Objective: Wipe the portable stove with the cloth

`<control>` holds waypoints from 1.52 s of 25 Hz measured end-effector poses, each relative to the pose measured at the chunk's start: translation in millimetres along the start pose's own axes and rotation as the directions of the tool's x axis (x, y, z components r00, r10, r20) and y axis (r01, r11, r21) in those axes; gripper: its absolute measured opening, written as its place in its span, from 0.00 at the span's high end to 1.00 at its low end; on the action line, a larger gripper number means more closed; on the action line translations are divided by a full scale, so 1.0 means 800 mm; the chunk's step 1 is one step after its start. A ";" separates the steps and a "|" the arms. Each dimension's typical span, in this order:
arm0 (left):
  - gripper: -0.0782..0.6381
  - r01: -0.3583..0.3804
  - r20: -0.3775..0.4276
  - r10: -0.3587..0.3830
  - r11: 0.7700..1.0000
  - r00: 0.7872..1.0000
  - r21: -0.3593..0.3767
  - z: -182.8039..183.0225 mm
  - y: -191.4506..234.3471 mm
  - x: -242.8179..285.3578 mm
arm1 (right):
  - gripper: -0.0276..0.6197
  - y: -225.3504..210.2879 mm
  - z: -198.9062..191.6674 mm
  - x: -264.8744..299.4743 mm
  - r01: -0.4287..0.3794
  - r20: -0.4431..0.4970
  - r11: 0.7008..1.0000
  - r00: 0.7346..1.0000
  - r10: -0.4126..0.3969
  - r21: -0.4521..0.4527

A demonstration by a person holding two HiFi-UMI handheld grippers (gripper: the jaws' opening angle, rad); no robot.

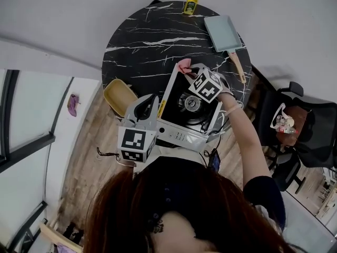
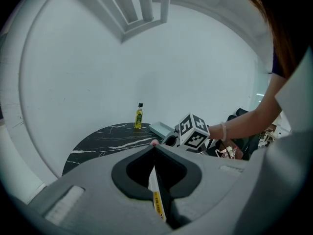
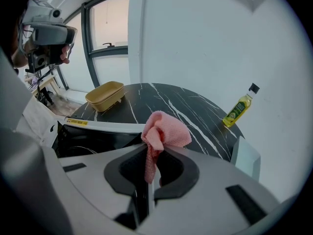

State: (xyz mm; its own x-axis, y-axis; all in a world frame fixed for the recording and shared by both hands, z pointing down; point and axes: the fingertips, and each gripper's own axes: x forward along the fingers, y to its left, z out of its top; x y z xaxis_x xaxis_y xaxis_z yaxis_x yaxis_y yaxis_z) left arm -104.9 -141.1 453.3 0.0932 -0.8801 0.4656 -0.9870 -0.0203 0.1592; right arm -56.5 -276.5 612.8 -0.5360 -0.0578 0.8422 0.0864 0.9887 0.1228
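Observation:
The portable stove (image 1: 179, 133) lies at the near edge of the round black marble table (image 1: 142, 41), its burner (image 1: 190, 103) showing. My left gripper (image 1: 156, 104) is shut on the stove's left rim; in the left gripper view the jaws (image 2: 154, 148) pinch the white rim with its yellow label (image 2: 157, 199). My right gripper (image 1: 189, 71) hovers over the stove's far edge, shut on a bunched pink cloth (image 1: 184, 66). Seen from the right gripper view, the cloth (image 3: 164, 131) sticks up from the gripper (image 3: 149, 151), above the stove's rim (image 3: 102, 127).
A yellow oil bottle (image 1: 191, 0) stands at the table's far edge, with a pale blue pan with a wooden handle (image 1: 224, 33) to its right. A tan dish (image 1: 119, 96) sits left of the stove. An office chair (image 1: 303, 133) stands at the right.

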 end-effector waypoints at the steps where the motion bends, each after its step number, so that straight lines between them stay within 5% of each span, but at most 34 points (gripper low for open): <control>1: 0.87 0.003 0.000 -0.003 1.000 1.000 0.001 0.000 -0.001 0.000 | 0.89 0.000 -0.001 0.000 -0.003 -0.004 1.000 1.000 0.003 -0.002; 38: 0.87 0.083 -0.026 -0.082 0.995 0.996 0.053 0.005 -0.043 0.018 | 0.90 -0.011 -0.061 -0.030 -0.078 -0.075 0.996 0.994 0.080 0.032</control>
State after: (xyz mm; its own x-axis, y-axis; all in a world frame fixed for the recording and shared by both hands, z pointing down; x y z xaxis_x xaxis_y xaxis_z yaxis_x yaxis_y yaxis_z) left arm -70.1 -155.1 450.8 0.1769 -0.8628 0.4737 -0.9814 -0.1182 0.1512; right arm -3.7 -290.9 617.3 -0.4628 0.0112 0.8864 0.1006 0.9941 0.0400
